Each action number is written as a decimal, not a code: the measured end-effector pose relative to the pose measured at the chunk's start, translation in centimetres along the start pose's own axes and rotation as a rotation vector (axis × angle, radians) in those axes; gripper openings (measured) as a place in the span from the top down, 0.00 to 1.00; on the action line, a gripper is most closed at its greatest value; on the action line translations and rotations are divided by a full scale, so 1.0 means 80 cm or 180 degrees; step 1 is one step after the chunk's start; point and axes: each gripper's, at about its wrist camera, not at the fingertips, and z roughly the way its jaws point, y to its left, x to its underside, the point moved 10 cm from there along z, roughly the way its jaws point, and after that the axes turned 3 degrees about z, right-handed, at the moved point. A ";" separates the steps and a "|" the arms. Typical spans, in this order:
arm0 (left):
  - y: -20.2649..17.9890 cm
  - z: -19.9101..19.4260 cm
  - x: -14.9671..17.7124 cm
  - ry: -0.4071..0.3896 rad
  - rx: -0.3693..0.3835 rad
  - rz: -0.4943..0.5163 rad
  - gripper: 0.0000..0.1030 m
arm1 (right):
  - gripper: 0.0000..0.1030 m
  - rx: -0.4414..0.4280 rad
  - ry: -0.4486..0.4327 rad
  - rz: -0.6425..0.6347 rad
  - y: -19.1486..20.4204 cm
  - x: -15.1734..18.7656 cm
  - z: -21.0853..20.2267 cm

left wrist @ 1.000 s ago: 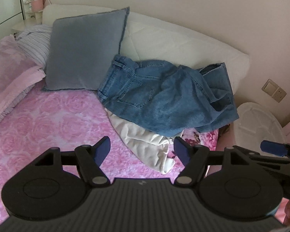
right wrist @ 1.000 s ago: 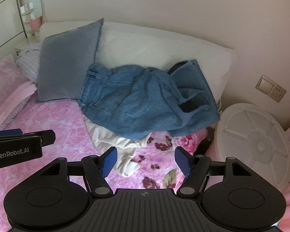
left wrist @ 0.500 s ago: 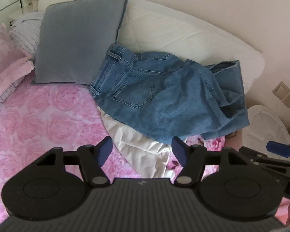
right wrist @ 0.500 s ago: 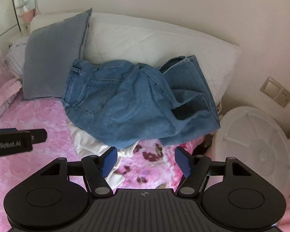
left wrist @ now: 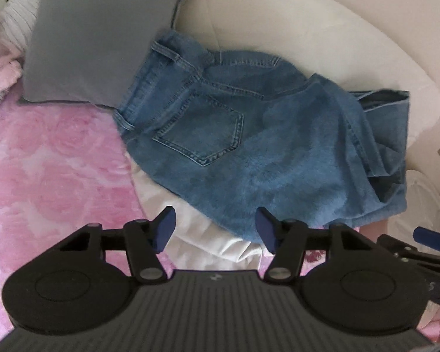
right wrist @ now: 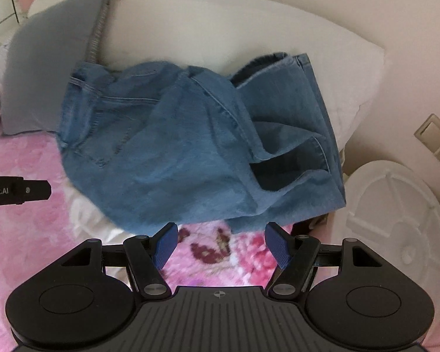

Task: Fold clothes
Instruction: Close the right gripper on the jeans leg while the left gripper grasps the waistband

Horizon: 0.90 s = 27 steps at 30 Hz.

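Two garments: jeans (left wrist: 249, 146) crumpled on the pink bed (left wrist: 52, 158), over a white cloth (left wrist: 202, 234); both nearer than before
Left gripper (left wrist: 215, 228): jaws closing, nothing between
Right gripper (right wrist: 221, 245): apart, empty
Meaning: approach only; folding not begun

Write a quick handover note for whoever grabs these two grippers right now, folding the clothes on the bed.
Left gripper: nothing held, jaws closing, above the near edge of the jeans and the white garment.
Right gripper: open, empty, above the pink bedspread just short of the jeans' hem.
Jeans lie crumpled against the white bolster, beside the grey pillow, on top of the white garment.
Done: nothing folded.
Left: grasp the jeans, spread flat, fold; then the white garment.
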 end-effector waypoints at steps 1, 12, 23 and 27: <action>-0.001 0.012 -0.002 0.0029 0.0010 -0.0010 0.46 | 0.33 0.0020 0.0008 -0.0004 -0.005 -0.004 0.010; 0.010 0.124 -0.006 0.0263 0.0123 -0.0259 0.54 | 0.33 0.0157 0.0020 -0.0157 -0.026 -0.032 0.096; 0.030 0.168 0.021 0.0290 0.0309 -0.0952 0.51 | 0.33 0.0238 0.0008 -0.0496 -0.031 -0.026 0.141; 0.035 0.178 0.028 0.0323 0.0412 -0.1279 0.48 | 0.33 0.0206 0.0079 -0.0613 -0.033 -0.016 0.154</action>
